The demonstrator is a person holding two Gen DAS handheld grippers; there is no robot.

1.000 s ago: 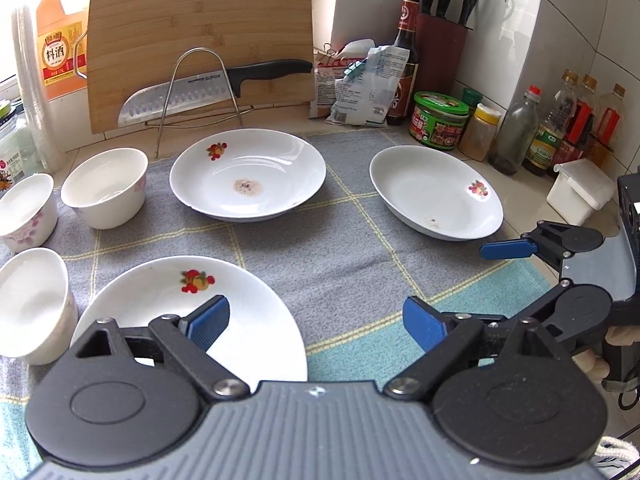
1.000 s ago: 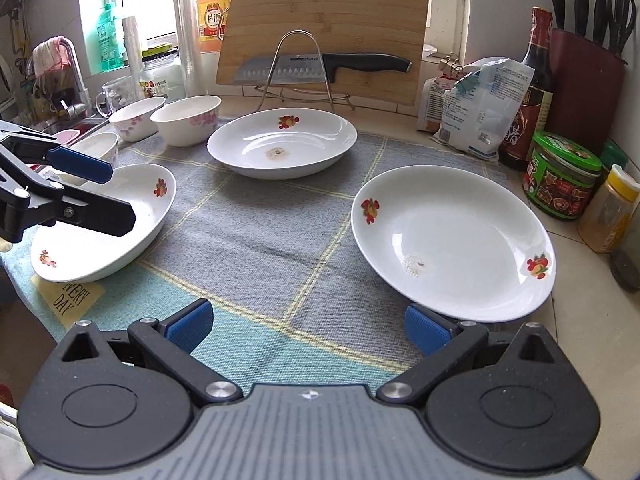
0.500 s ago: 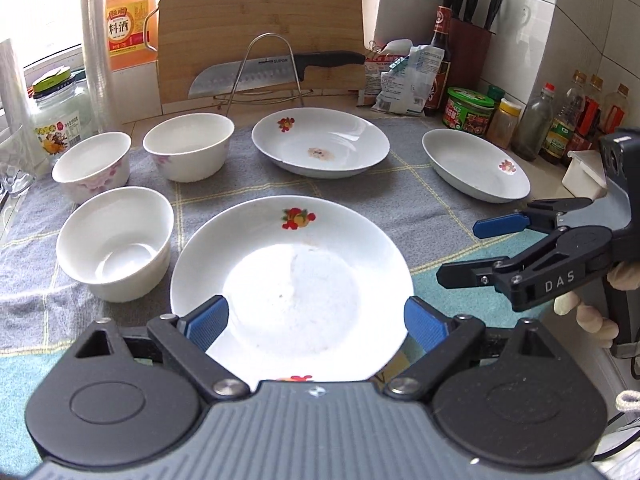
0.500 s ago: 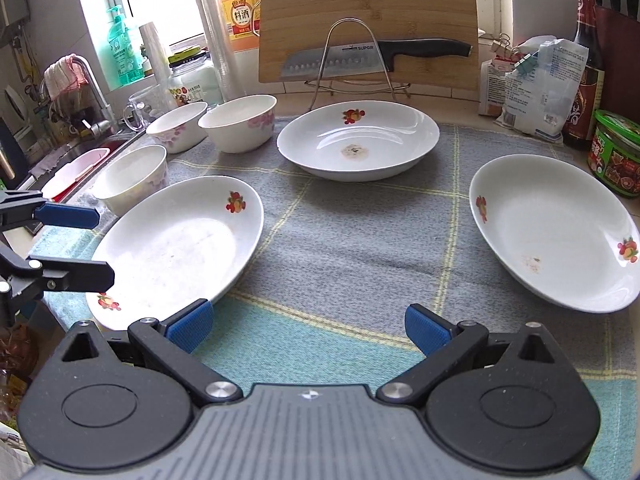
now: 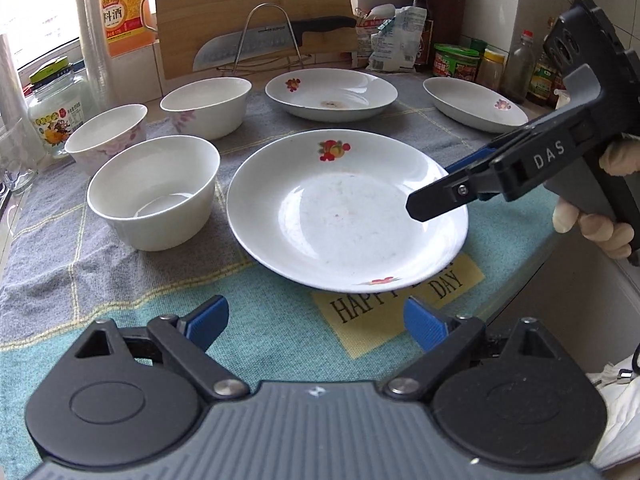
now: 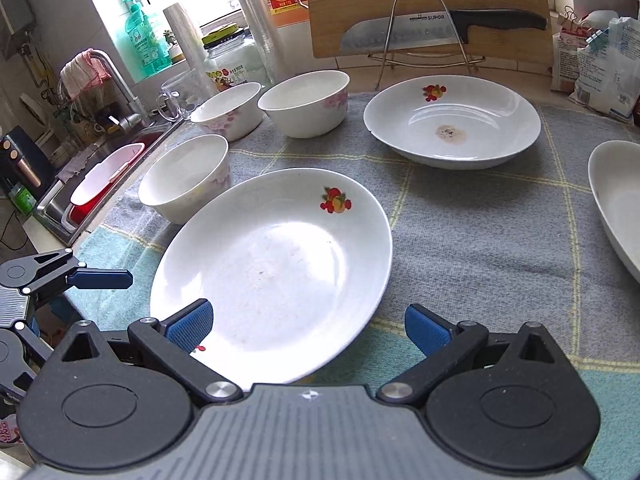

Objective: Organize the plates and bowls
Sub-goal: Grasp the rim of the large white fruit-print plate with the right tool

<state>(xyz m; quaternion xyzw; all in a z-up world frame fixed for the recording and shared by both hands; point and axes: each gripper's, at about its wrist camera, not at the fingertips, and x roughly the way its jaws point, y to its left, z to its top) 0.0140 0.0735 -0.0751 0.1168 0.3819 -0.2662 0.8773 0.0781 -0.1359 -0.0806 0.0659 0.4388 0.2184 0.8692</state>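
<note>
Grey checked cloth (image 5: 168,280) covers kitchen counter beside sink (image 6: 108,172); both tools (image 5: 316,320) (image 6: 308,326) wide, empty.

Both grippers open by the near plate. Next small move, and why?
Probably ease the right gripper forward so its open jaws straddle the near rim of the near plate, then close. That plate lies flat on the cloth, nothing is held, and its edge already sits just ahead of the right gripper. The left gripper is also open, short of it.

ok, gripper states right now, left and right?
Left gripper: open, holding nothing.
Right gripper: open, holding nothing; near rim of the white fruit-print plate lies between its fingers.
</note>
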